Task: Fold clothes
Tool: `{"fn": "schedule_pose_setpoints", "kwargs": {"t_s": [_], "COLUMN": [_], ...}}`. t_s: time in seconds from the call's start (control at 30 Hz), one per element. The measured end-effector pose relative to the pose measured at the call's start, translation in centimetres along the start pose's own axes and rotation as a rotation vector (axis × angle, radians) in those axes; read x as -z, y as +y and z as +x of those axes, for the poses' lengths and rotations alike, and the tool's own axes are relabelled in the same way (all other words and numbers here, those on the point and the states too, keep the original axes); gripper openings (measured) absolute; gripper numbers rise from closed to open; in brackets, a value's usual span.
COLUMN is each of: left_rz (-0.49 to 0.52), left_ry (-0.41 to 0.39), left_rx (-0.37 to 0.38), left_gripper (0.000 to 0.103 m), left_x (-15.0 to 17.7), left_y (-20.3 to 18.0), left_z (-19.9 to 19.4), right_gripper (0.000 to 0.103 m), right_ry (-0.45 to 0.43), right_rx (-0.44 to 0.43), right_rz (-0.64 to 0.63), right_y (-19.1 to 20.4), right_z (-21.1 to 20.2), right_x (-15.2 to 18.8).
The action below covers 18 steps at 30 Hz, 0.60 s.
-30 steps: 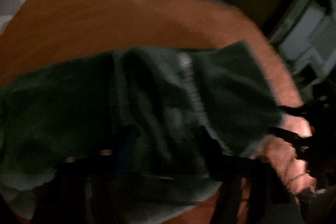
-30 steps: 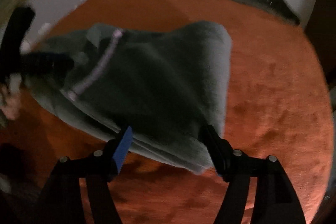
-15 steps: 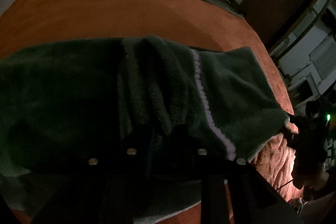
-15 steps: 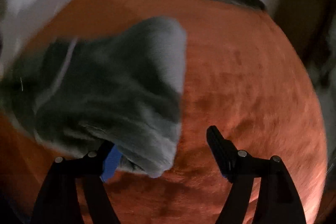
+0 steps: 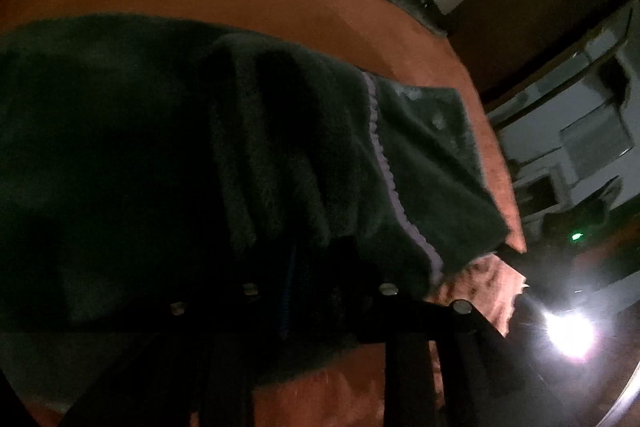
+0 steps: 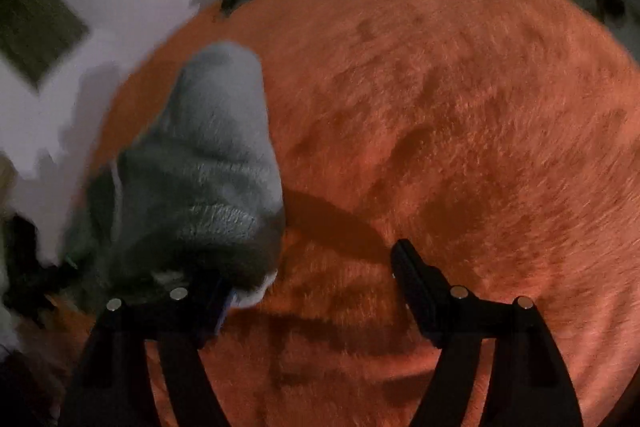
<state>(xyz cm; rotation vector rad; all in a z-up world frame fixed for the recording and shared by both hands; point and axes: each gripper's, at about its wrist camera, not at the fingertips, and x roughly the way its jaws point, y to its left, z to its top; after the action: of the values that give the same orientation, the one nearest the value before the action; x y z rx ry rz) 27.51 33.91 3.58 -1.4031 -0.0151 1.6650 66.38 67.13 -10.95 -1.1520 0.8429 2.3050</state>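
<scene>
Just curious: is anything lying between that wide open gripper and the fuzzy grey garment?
Nothing visible does. The right gripper stands open over bare orange blanket, with the grey garment just beside its left finger.

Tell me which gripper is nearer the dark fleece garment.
Left. The left gripper is buried in the fleece garment, jaws opening. The right gripper stands open beside its edge, one finger under it.

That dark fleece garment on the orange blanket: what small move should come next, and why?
Probably bring the open right gripper back to the fleece garment's near edge for a fresh grip: nothing lies between its jaws, and the bunched cloth sits beside its left finger. The left gripper's jaws are opening.
</scene>
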Motion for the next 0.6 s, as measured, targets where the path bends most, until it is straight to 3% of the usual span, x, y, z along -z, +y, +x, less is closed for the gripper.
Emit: {"fn": "schedule_pose_setpoints", "kwargs": {"t_s": [0.07,0.13,0.23,0.27,0.37,0.4,0.43,0.5,0.53,0.6], "left_rz": [-0.006,0.021,0.031,0.030,0.095,0.109,0.129,0.165,0.177,0.134], "left_ry": [-0.011,-0.023,-0.007,0.002,0.047,0.057,0.046,0.028,0.026,-0.040], "left_rx": [-0.016,-0.004,0.026,0.044,0.057,0.049,0.028,-0.039,-0.089,-0.117], "left_gripper": [0.028,0.032,0.061,0.065,0.065,0.065,0.064,0.015,0.007,0.007], "left_x": [-0.7,-2.3,-4.8,-5.5,-7.3,-7.7,-7.9,-8.3,-8.6,-9.7], "left_y": [0.7,0.5,-0.7,-1.2,-3.7,-4.3,-4.6,-5.0,-5.1,-3.3], "left_z": [-1.6,-2.8,-2.5,-2.0,0.9,2.0,2.6,3.7,4.3,2.8], "right_gripper": [0.075,0.075,0.075,0.080,0.088,0.088,0.088,0.088,0.086,0.076], "right_ry": [-0.011,-0.076,-0.196,-0.209,-0.101,-0.039,0.006,0.050,0.064,0.110], "right_rx": [0.055,0.042,0.037,0.009,-0.116,-0.080,-0.055,-0.062,-0.065,-0.057], "right_rz": [-0.086,-0.117,-0.166,-0.171,-0.166,-0.180,-0.191,-0.182,-0.161,-0.102], "right_y": [1.7,2.5,4.6,5.1,6.6,7.9,9.9,9.6,9.2,8.5], "right_z": [-1.1,-3.4,-5.9,-6.0,-2.9,-0.4,1.2,4.3,5.1,6.0], "right_x": [0.3,0.1,-1.6,-2.6,-7.6,-9.3,-9.8,-10.6,-11.1,-11.9]}}
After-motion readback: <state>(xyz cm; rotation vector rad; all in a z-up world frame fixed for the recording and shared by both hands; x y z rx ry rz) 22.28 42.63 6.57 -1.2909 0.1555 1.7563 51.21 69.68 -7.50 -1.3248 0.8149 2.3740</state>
